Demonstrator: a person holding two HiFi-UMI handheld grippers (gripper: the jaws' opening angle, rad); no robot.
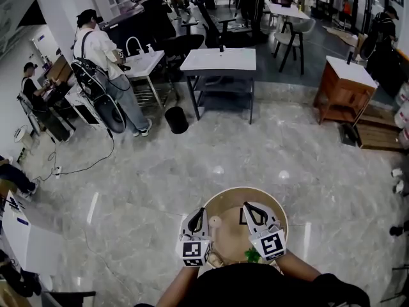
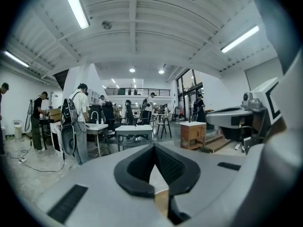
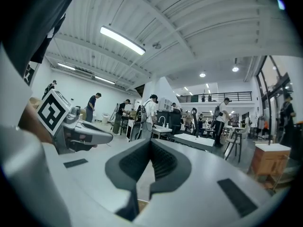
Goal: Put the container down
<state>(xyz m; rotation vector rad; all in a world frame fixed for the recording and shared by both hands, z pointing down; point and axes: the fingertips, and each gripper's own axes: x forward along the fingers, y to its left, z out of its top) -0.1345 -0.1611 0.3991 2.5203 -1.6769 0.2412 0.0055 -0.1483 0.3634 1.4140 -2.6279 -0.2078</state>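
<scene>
Container: a round, tan tub point(image 1: 225, 199) with a thin raised rim and a paler inside, seen from straight above.
Inside it: a sprig of green point(image 1: 253, 256) near the right gripper's marker cube, a small pale knob point(image 1: 215, 222) toward the left, and a dark square mark – too small to make out.
Where it is: low in the head view, close in front of the person, under both grippers; what it rests on I cannot tell.
Left gripper point(image 1: 201, 210): over the tub's left half. In its own view point(image 2: 153, 145) the black pads meet at the tips with nothing between them.
Right gripper point(image 1: 245, 205): over the right half. Its jaws point(image 3: 150, 141) are also closed together – empty.
Floor point(image 1: 160, 171): grey glossy marble tiles all around the tub.
Beyond: a white table point(image 1: 220, 60) and a standing person with a backpack point(image 1: 102, 56), well apart from the tub.
</scene>
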